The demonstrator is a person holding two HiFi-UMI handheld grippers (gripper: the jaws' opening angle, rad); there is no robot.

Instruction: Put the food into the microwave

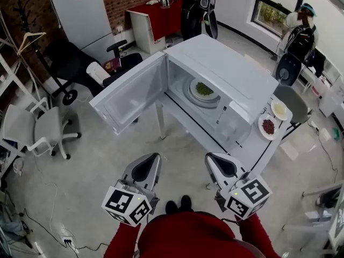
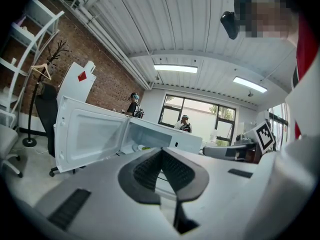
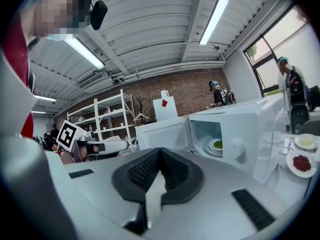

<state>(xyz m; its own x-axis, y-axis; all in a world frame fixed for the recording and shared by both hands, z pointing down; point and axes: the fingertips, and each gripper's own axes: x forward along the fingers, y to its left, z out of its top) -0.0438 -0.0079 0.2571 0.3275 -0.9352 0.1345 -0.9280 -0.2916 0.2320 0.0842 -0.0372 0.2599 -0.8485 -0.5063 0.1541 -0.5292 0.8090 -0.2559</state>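
Your left hand-held gripper [image 1: 152,157] hangs with its jaws pressed together on nothing. Ahead, the one microwave [image 1: 226,74] stands with its door [image 1: 131,93] swung wide to the left, and one plate of green food [image 1: 204,89] sits inside. Your right hand-held gripper [image 1: 213,157] is likewise closed and empty. Farther right, two more plates rest on the surface [image 1: 246,147]: a plate of red food [image 1: 267,127] and a plate of pale food [image 1: 279,109].

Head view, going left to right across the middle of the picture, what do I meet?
white chair → microwave door → plate of greens → plate of red food
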